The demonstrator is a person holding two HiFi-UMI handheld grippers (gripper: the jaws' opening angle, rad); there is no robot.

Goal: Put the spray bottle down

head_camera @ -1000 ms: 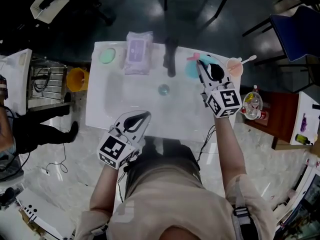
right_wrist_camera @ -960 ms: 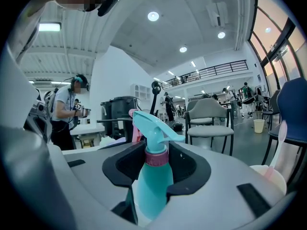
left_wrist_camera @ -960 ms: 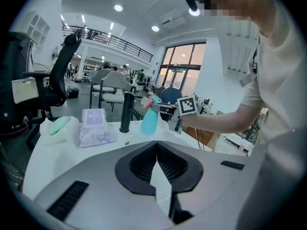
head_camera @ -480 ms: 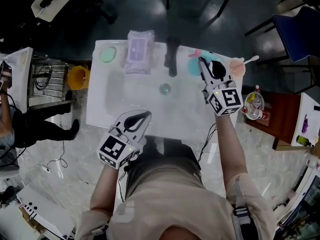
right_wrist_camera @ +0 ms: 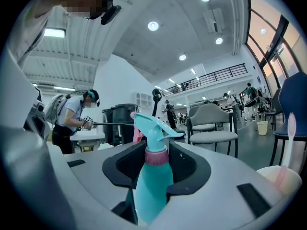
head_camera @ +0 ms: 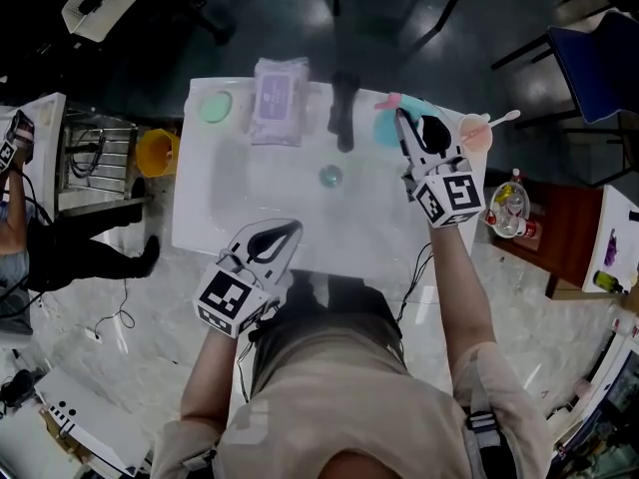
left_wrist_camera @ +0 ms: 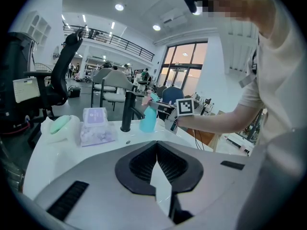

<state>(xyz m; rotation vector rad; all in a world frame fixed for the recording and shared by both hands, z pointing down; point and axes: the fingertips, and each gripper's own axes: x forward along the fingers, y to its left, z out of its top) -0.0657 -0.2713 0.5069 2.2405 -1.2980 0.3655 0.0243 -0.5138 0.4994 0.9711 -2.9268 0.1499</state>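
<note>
My right gripper clamps the teal spray bottle, jaws spread wide round its body, just right of the black faucet. My left gripper (well nearer me than the faucet) has its tips together, empty.

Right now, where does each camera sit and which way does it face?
Head view: on the head, steeply down at the table; arms, left gripper, right gripper show.
Left gripper view: on the left gripper, across the table toward the faucet; its closed fingers show.
Right gripper view: on the right gripper, level into the room; its fingers clamp the spray bottle.
All three show the spray bottle.
</note>
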